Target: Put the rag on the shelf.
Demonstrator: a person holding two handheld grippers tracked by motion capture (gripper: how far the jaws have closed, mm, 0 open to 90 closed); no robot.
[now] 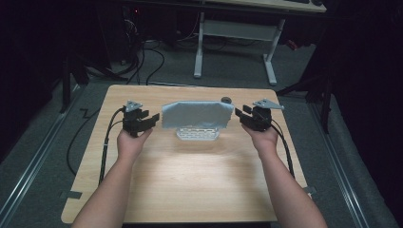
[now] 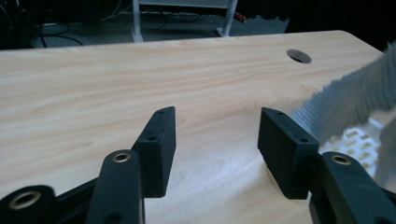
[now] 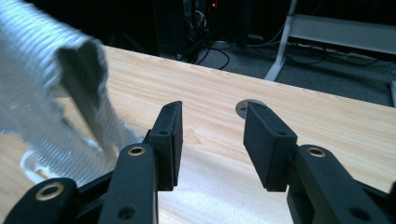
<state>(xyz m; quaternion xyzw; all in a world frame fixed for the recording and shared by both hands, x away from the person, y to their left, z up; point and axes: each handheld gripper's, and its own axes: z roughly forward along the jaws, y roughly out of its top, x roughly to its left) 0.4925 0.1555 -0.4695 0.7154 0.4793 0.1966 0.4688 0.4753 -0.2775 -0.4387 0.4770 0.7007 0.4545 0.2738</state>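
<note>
Between my jaws: blue-grey cloth (image 1: 197,115) draped over white slotted basket (image 1: 197,133).
Left gripper (image 1: 151,118): released, empty, just beside cloth.
Right gripper (image 1: 240,113): released, empty, beside cloth.

Open worktop (image 1: 190,180) across the whole near half, free for either hand. Mid-worktop blocked by a grey cloth (image 1: 197,115) draped over a white slatted rack (image 1: 197,134). Narrow gaps between cloth and left gripper (image 1: 151,120), cloth and right gripper (image 1: 240,115). Bare wood beyond both outer edges. Round cable hole (image 1: 226,99) just behind the cloth.
</note>
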